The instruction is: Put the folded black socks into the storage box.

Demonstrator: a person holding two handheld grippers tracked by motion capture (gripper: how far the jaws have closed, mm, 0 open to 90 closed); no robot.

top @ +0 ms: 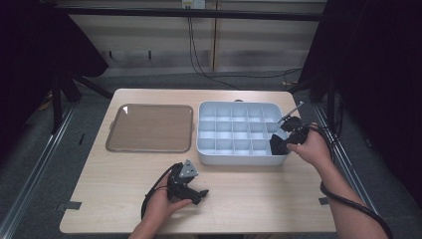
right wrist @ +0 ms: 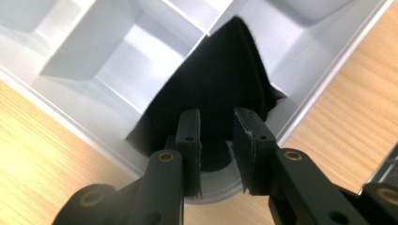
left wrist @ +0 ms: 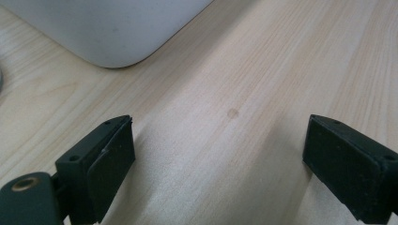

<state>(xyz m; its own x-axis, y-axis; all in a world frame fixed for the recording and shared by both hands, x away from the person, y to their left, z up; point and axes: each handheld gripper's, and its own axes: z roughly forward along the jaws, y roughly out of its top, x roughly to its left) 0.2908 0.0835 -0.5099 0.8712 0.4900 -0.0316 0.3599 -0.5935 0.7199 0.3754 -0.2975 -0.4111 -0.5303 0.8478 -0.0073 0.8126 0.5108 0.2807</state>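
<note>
Dark curtains and a pale back wall are seen around a light wooden table (top: pixel 239 199), which carries everything in play. Toward its far left a shallow brown tray (top: pixel 149 128) is laid flat, and toward its far right a white divided box (top: pixel 234 130) is set, its compartments arranged in rows. A black cloth (right wrist: pixel 220 89) is found in the box's near right corner compartment, bunched up and rising to a peak against the dividers, with its lower folds spilling toward the near wall (the compartment floor beneath it cannot be made out).

The right gripper (right wrist: pixel 216 140) is held just above that corner, over the box's near rim, with its jaws pointed into the compartment. A narrow gap is seen between the pads, and the cloth lies beyond and below them rather than being pinched; the jaws are judged to be slightly parted and free of the fabric. The cloth therefore lies straight ahead of the right gripper along its jaw line, with its peak leaning away toward the box's inner dividers.

The left gripper (left wrist: pixel 216 159) is rested low over the table's near middle, jaws spread wide with only bare wood between them, and the box's near left corner is seen ahead of it. The right hand (top: pixel 311 147) is plainly nearer the cloth; the left hand (top: pixel 166 206) is well apart from it.
</note>
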